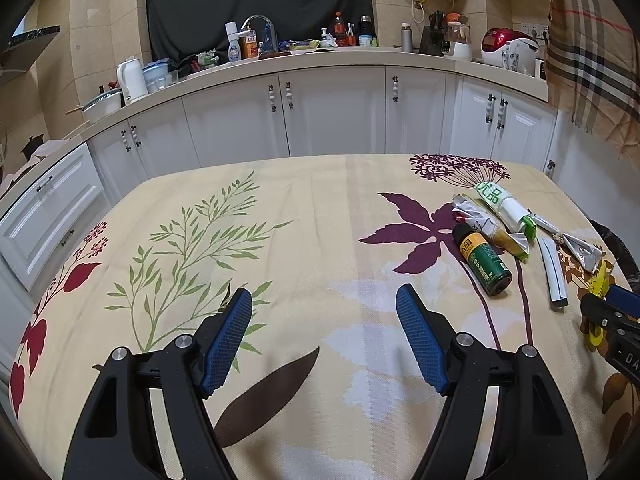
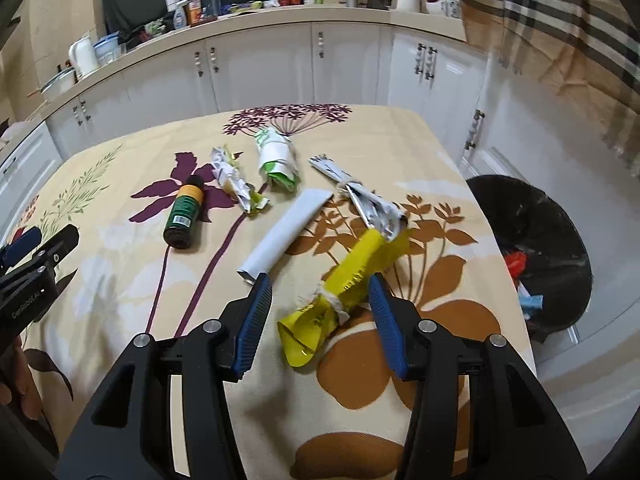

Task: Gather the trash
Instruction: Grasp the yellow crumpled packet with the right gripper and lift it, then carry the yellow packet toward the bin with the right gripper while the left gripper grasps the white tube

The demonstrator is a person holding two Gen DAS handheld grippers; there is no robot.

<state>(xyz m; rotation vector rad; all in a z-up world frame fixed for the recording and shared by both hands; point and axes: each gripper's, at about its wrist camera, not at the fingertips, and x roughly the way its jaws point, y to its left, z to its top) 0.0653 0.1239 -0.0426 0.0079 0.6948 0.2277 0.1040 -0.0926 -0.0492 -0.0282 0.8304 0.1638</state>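
Observation:
A yellow twisted wrapper (image 2: 360, 268) lies on the floral tablecloth between the fingers of my right gripper (image 2: 318, 284). It sits close against the right pad (image 2: 380, 304), with a clear gap to the left pad, so the gripper is open. Beyond it lie a white tube (image 2: 286, 232), a silver wrapper (image 2: 360, 196), a green-and-white wrapper (image 2: 276, 158), a crumpled wrapper (image 2: 236, 184) and a dark green bottle (image 2: 184, 212). My left gripper (image 1: 324, 292) hangs open over bare cloth, left of the bottle (image 1: 486, 266), with nothing between its fingers.
A black-lined trash bin (image 2: 536, 248) stands on the floor off the table's right edge, holding red and blue scraps. White kitchen cabinets (image 1: 332, 112) and a crowded counter run behind the table. A plaid cloth (image 2: 560, 40) hangs at the upper right.

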